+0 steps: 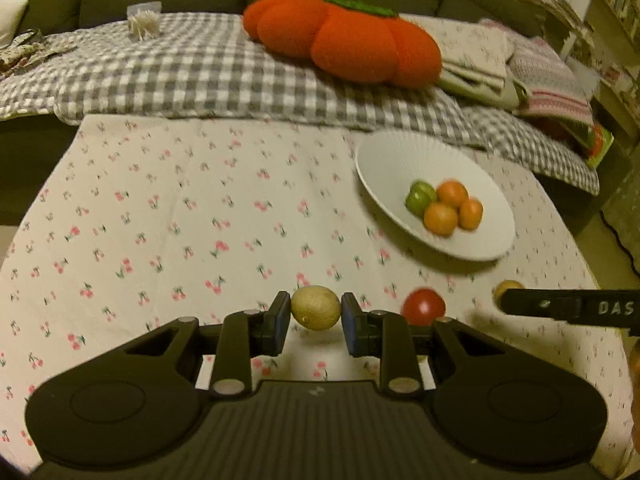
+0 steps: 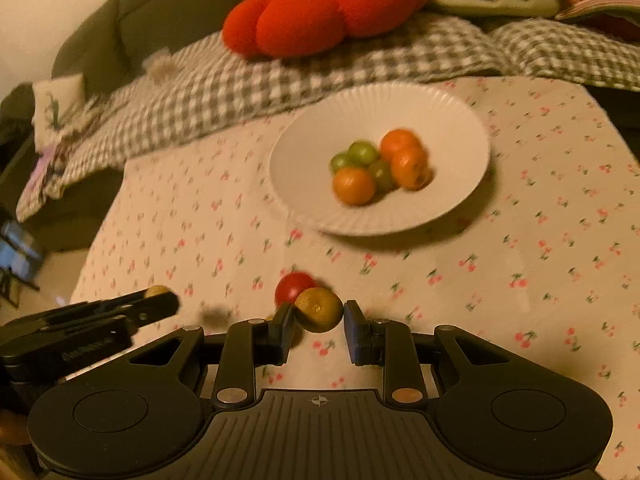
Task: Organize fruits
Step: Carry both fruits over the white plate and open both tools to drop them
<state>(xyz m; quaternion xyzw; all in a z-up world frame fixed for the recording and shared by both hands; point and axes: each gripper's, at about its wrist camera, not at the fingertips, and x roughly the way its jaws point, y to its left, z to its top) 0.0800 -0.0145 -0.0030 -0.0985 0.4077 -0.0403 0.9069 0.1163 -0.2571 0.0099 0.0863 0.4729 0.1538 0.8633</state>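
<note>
My left gripper (image 1: 316, 312) is shut on a yellowish-brown round fruit (image 1: 316, 307), held just above the cherry-print tablecloth (image 1: 180, 220). My right gripper (image 2: 319, 317) is shut on a similar brownish fruit (image 2: 319, 309), also lifted off the cloth. A red fruit (image 2: 294, 286) lies on the cloth just behind it, and shows between the two grippers in the left wrist view as the red fruit (image 1: 423, 306). The white ribbed plate (image 2: 360, 112) beyond holds three oranges (image 2: 404, 160) and green fruits (image 2: 362, 154). The same plate (image 1: 420, 152) sits at the right in the left wrist view.
A checked blanket (image 1: 180, 76) covers the sofa behind the table, with a big orange pumpkin cushion (image 1: 344, 40) and folded cloths (image 1: 480, 60) on it. A small clear box (image 1: 144, 20) stands at the back left. The table edge drops off on the right.
</note>
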